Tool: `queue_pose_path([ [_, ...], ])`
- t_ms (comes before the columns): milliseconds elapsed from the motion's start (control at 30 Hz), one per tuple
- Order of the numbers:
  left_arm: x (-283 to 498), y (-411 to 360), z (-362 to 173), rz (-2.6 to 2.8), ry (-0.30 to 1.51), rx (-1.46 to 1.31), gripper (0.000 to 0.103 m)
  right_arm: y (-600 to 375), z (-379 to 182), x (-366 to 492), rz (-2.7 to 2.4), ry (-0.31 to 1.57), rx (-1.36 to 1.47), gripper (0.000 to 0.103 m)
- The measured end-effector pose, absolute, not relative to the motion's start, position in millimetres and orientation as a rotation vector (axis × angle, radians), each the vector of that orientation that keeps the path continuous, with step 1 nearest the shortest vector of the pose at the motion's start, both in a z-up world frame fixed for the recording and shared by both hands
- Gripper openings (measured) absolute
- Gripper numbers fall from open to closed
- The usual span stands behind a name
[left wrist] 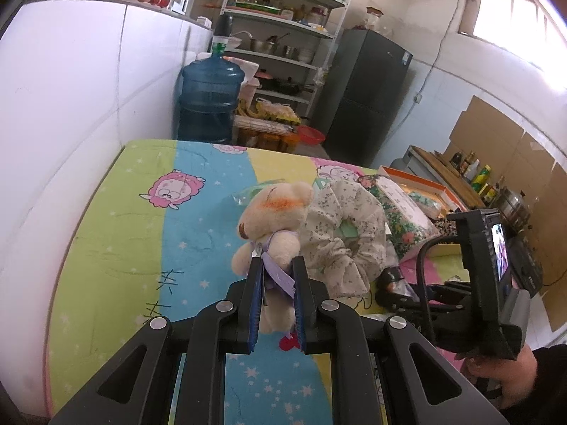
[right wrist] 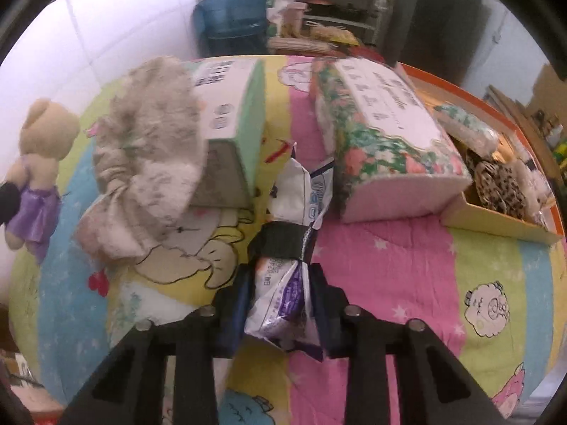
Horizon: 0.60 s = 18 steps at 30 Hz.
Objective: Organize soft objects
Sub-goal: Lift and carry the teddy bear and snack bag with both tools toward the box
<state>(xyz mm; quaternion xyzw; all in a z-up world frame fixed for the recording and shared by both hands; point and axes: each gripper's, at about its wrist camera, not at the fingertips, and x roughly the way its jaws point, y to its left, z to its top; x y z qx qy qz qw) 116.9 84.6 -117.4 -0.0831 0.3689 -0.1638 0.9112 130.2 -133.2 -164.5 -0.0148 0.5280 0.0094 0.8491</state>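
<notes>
My left gripper is shut on a cream teddy bear in a purple dress and holds it above the cartoon bedsheet. The bear also shows at the left edge of the right wrist view. My right gripper is shut on a crumpled white and purple plastic packet with a black band around it. A floral cloth cover drapes over a white and green box; the cover also shows in the left wrist view. A floral tissue pack lies to the right.
An orange-rimmed cardboard tray at the right holds several soft items. A blue water jug, a metal shelf and a dark fridge stand beyond the bed. A white wall runs along the left.
</notes>
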Motion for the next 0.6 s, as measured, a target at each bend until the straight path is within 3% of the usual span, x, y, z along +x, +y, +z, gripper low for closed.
queue_pose_path([
  [233,110,86,-109,-0.345,0.737,-0.166,0.015,-144,-147,104,0.091,1.075,0.055,0.031],
  [600,101,55,-73,-0.4,0.684,-0.158,0.015,-167,-61,65,0.084,0.878,0.102,0.031],
])
